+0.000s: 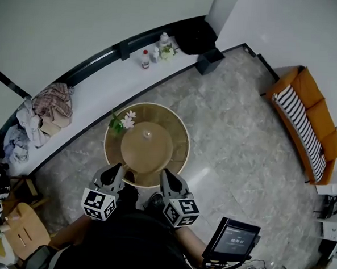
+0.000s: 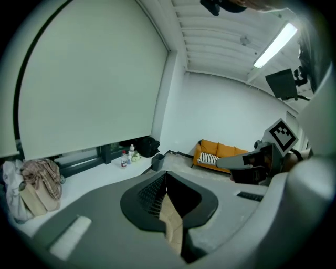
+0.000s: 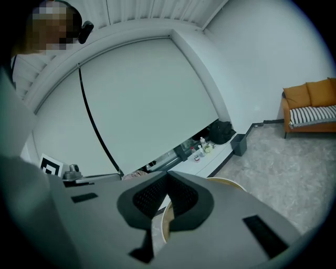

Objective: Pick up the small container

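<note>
A round wooden tabletop (image 1: 181, 136) with a pale rim and a smooth, raised tan disc in its middle fills the centre of the head view. It stands on a floor (image 1: 237, 135) of grey, mottled stone tiles. The small container (image 1: 147, 134), a tiny pale, glossy thing, stands near the middle of that disc; no label on it can be made out. A sprig of white flowers (image 1: 124, 121) with green leaves sits at the tabletop's upper-left edge.

The left gripper (image 2: 166, 174) and the right gripper (image 3: 168, 176) hang at the tabletop's lower edge, apart from the container. Each has its dark, dimpled fingers (image 2: 152, 193) pressed together with nothing between them.

A white window ledge (image 1: 97, 92) runs along the upper left. It carries a crumpled pile of checked cloth (image 1: 52, 102) and a few small bottles (image 1: 145, 58), one red-capped, with labels too small to read.

At the right edge is an orange sofa (image 1: 322, 126) with a black-and-white striped cushion (image 1: 300, 125). A dark screen (image 1: 234, 238) glows at lower right, its writing unreadable.
</note>
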`<state>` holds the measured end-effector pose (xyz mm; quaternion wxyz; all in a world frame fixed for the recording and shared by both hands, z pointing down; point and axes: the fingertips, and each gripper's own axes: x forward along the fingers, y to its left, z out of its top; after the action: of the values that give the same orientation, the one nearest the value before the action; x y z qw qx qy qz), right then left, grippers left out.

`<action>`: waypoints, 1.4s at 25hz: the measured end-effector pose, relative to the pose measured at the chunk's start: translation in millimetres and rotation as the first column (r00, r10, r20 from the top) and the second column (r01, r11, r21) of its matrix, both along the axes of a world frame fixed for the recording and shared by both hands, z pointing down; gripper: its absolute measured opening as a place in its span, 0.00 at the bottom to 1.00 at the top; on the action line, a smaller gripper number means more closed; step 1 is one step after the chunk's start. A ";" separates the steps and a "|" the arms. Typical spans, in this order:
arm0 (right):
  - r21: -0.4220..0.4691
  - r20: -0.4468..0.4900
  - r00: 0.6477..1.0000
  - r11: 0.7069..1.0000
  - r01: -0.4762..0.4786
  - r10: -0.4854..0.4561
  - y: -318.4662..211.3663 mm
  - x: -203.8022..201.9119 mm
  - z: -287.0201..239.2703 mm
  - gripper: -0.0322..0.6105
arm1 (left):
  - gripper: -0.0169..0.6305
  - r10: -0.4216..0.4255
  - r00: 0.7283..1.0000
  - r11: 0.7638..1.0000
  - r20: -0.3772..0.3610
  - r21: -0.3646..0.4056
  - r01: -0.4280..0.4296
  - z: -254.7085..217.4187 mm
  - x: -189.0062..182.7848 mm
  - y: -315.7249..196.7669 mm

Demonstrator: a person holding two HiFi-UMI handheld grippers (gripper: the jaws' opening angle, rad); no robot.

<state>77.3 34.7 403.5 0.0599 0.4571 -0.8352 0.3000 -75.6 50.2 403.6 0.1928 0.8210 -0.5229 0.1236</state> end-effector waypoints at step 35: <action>-0.179 -0.100 0.991 0.979 -0.102 0.085 -90.8 1.4 135.7 0.06 | 0.26 0.316 0.928 0.948 0.195 -0.019 -0.319 157.1 13.8 -157.5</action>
<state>78.7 -56.1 539.2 0.1259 0.5015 -0.7779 0.3571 -61.9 -107.3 560.7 0.1125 0.8799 -0.4005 0.2297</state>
